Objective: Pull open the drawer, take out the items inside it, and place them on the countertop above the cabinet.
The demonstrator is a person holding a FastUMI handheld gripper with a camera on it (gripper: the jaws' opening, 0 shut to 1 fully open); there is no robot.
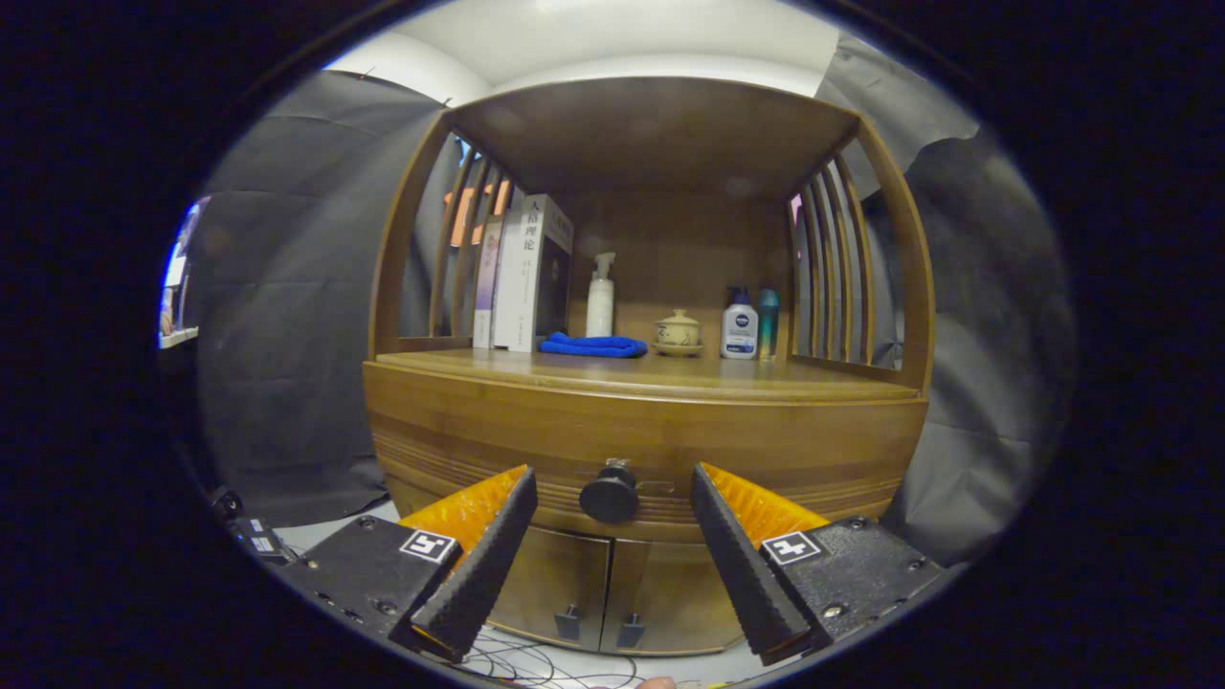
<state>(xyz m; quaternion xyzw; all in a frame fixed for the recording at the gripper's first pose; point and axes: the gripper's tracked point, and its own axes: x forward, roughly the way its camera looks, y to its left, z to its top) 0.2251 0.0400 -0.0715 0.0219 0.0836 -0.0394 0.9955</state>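
Here the drawer sits shut in the front of the wooden cabinet, its round dark knob framed in the gap between the two fingers and somewhat beyond their tips. The gripper is released, fingers spread wide with nothing between them, one on each side of the knob and not touching it.

Just above the drawer front runs the countertop, under the cabinet's open hutch. On it, from the left, stand a few upright books against the slatted side, a folded blue cloth lying flat in front of a white pump bottle, then a small lidded ceramic cup on its saucer, and beside that a white bottle with a dark cap next to a slim teal bottle. The front strip of the countertop is bare wood.

Below the drawer are two small cabinet doors, each with a little handle near the middle seam. Thin cables trail on the pale floor under the fingers. No object lies between the fingers and the knob.
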